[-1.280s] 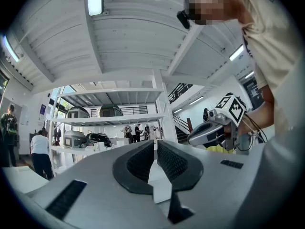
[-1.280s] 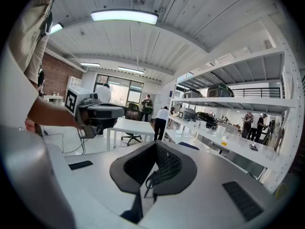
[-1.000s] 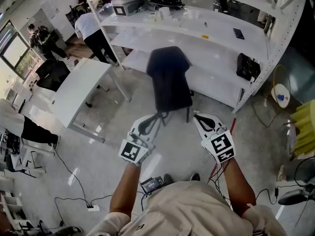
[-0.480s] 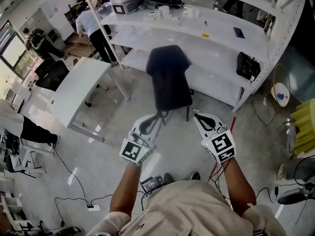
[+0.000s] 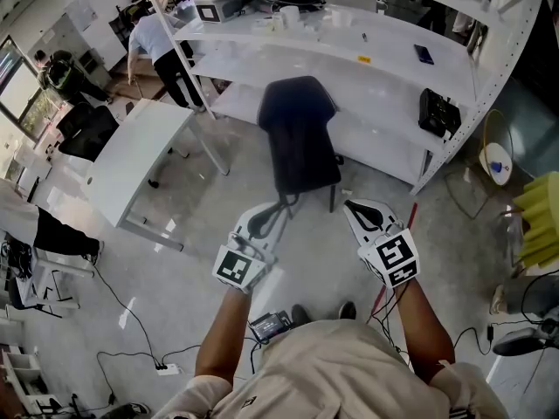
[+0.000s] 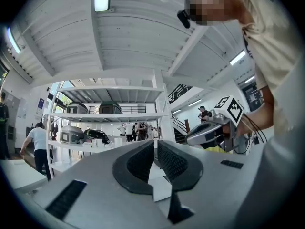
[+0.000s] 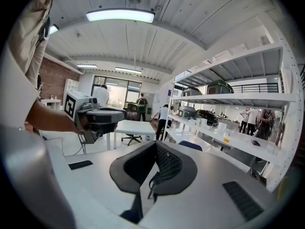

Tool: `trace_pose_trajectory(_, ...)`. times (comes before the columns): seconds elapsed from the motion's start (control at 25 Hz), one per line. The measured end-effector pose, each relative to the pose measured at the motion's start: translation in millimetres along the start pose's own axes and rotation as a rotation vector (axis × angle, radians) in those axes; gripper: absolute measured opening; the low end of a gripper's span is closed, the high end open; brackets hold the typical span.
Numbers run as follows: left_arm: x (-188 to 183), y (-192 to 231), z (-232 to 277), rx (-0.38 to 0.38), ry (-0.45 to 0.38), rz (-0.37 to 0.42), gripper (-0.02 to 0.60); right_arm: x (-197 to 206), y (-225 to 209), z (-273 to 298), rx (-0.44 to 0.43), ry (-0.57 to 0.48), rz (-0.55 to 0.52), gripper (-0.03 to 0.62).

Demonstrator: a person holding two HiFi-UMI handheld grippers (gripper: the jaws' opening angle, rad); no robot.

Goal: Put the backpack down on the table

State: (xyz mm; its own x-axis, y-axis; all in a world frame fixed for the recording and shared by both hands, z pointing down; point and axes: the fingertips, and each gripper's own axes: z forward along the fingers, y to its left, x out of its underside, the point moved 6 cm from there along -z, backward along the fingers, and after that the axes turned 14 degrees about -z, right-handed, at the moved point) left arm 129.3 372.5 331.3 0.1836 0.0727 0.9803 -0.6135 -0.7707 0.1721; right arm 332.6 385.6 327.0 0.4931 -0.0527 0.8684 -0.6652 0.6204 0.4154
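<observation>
A dark blue backpack (image 5: 300,142) hangs in front of me above the floor, before the white shelving. Thin dark straps run from its near end to both grippers. My left gripper (image 5: 281,206) is shut at the left strap, and in the left gripper view its jaws (image 6: 155,151) are closed with a dark strip low in the gap. My right gripper (image 5: 347,204) is shut at the right strap. In the right gripper view a dark strap loop (image 7: 152,180) shows between the closed jaws, with the backpack's blue top (image 7: 190,146) just beyond.
A white table (image 5: 140,160) stands to the left of the backpack. Long white shelving (image 5: 349,59) with boxes and small items fills the back. People (image 5: 162,46) stand at the upper left. Cables (image 5: 131,356) lie on the floor; a yellow object (image 5: 541,225) sits at right.
Both grippers and the backpack stay where they were. The person in the white top at the back has moved towards the shelving.
</observation>
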Motion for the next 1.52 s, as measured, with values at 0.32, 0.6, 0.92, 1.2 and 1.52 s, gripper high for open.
trace_pose_trajectory(0.32,0.4,19.8,-15.3,0.019,0.012,-0.021,0.032,-9.9,14.1,15.5,0.028,0.008,0.004,0.025)
trace_pose_trajectory(0.6,-3.9,39.5,-28.3,0.055,-0.017,-0.027,0.032,-24.0,27.0,31.6,0.06,0.02,-0.001,0.025)
trace_pose_trajectory(0.92,7.2,40.0,-14.5,0.085,-0.017,-0.052,0.032,-16.6,18.4,29.3,0.077,0.05,0.008,0.025)
trace_pose_trajectory(1.2,17.4,51.6,7.1,0.06,0.002,-0.061,0.032,-2.0,-4.8,45.5,0.054,0.05,0.016,0.025)
trace_pose_trajectory(1.52,5.5,65.0,54.7,-0.007,0.006,-0.041,0.032,10.1,-61.7,76.1,-0.007,0.002,0.011,0.025)
